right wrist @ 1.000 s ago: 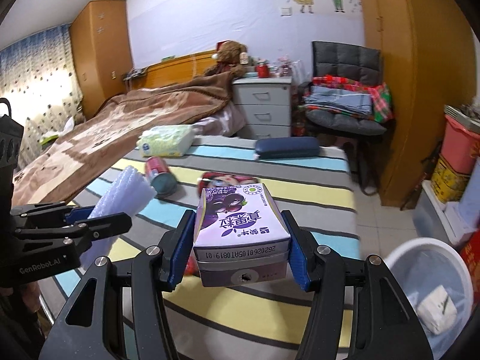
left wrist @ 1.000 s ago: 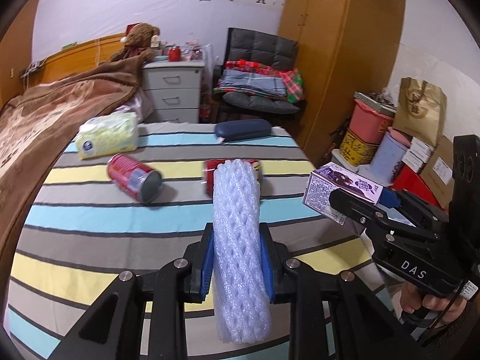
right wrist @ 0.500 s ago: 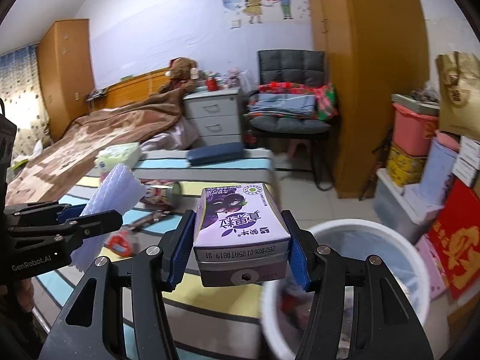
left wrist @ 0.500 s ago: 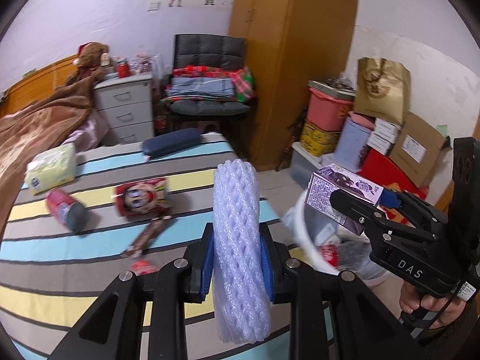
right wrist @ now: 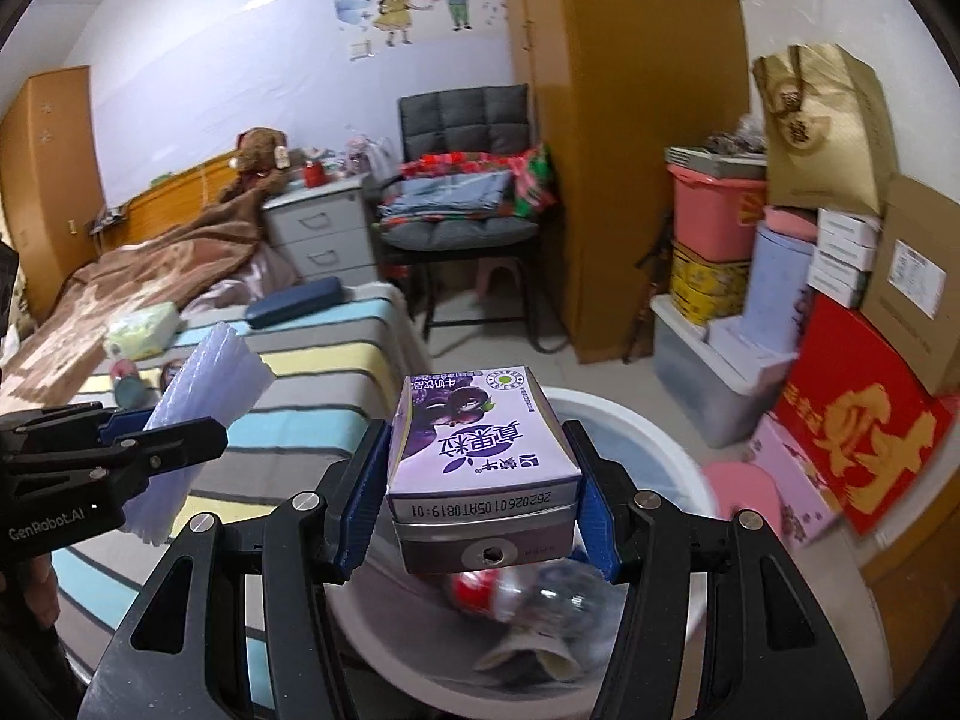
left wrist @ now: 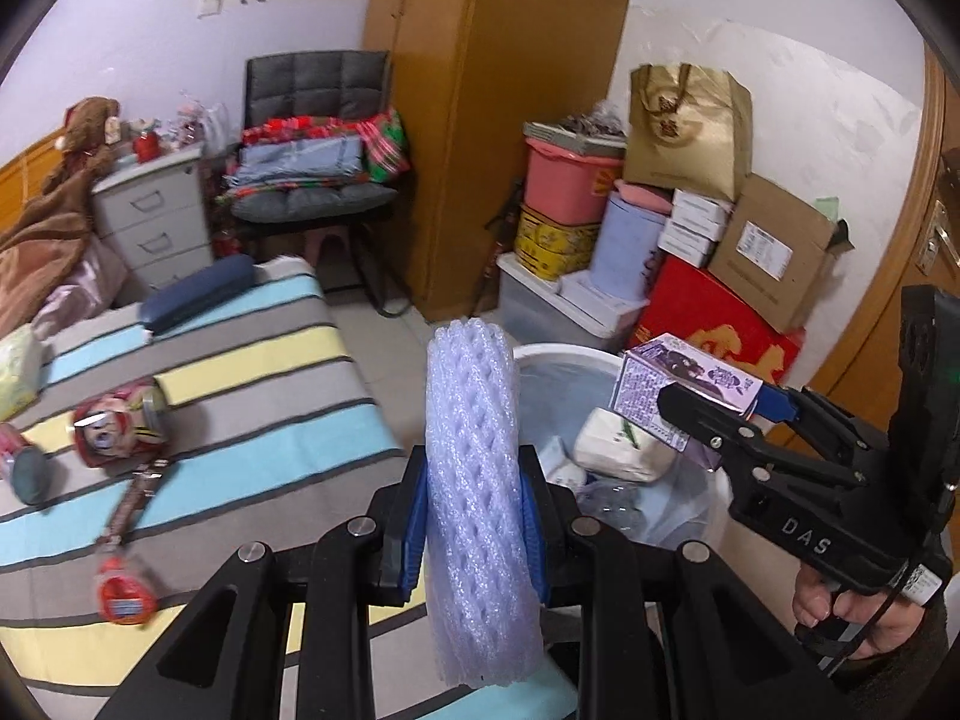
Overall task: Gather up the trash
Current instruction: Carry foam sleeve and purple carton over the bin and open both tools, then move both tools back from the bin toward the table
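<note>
**Fig. — Both grippers loaded, over the white bin beside the bed**

L gripper [left wrist: 474, 531]: clenched on a white foam net sleeve [left wrist: 471, 492], blue pads pressing its sides w/ the sleeve squashed narrow and standing upright between them, its top end above the pads and its bottom end hanging below. In the right wrist view the same gripper [right wrist: 129, 441] shows at left, sleeve [right wrist: 201, 396] sticking out over the striped bedspread [right wrist: 312, 384].

R gripper [right wrist: 480, 495]: grasping a purple drink carton [right wrist: 480, 450] across its width, jaws wide, pads flat against both carton sides; printed face up, date-code end toward the camera. In the left wrist view the gripper [left wrist: 714, 402] comes in from the right, a hand [left wrist: 864, 612] on its grip, carton [left wrist: 672, 387] over the bin.

White bin [right wrist: 636, 420]: on the floor just beside the bed's corner, directly under the carton; holds a clear bottle w/ red label [right wrist: 528, 591] and crumpled paper. Left wrist view: bin rim [left wrist: 564, 354] behind the sleeve, a white packet [left wrist: 618, 450] inside.

Still on the bedspread [left wrist: 240, 408]: red can [left wrist: 120, 423], a second can at the far left edge (blurred), a thin dark wrapper [left wrist: 135, 495], a small red-and-white item [left wrist: 123, 591] (blurred, can't tell what), tissue pack [right wrist: 141, 330], dark blue case [left wrist: 198, 294].
</note>
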